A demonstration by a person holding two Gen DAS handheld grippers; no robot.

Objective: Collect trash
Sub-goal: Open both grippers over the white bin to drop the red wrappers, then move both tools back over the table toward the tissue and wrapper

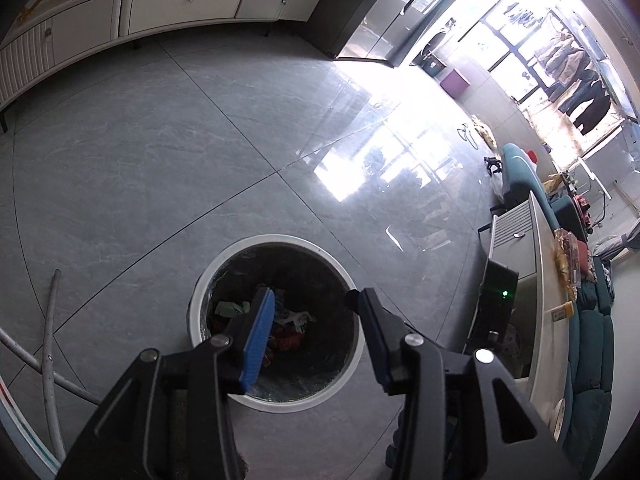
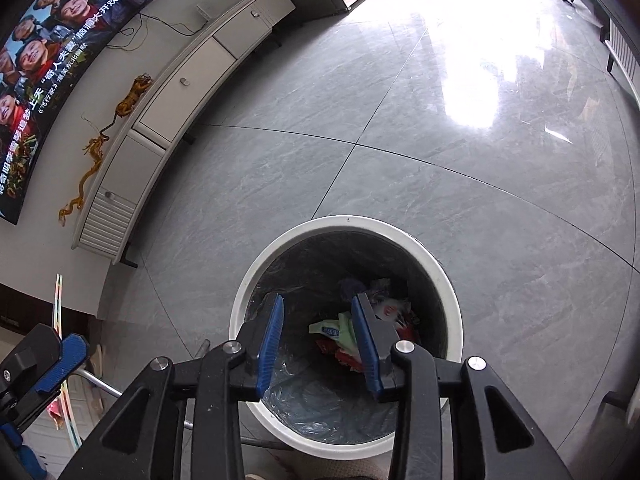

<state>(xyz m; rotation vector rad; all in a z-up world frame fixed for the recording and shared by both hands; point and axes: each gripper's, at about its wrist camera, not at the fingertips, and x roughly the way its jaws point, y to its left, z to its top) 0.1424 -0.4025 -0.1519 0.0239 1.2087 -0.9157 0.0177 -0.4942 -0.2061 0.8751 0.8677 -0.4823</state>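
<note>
We see the grey tiled floor point(image 2: 440, 200) carrying a white-rimmed trash bin point(image 2: 448, 280), its dark liner holding crumpled wrappers point(image 2: 340, 332) at the bottom. Above the bin's mouth our right claw point(image 2: 318, 340) hangs, jaws spread wide with nothing between them. Our left claw point(image 1: 312, 332) is over the bin too, equally wide open and empty.

A long white cabinet point(image 2: 188, 96) stands at the far wall. A television point(image 2: 60, 52) hangs above it. Clothes point(image 1: 576, 76) hang far right.
</note>
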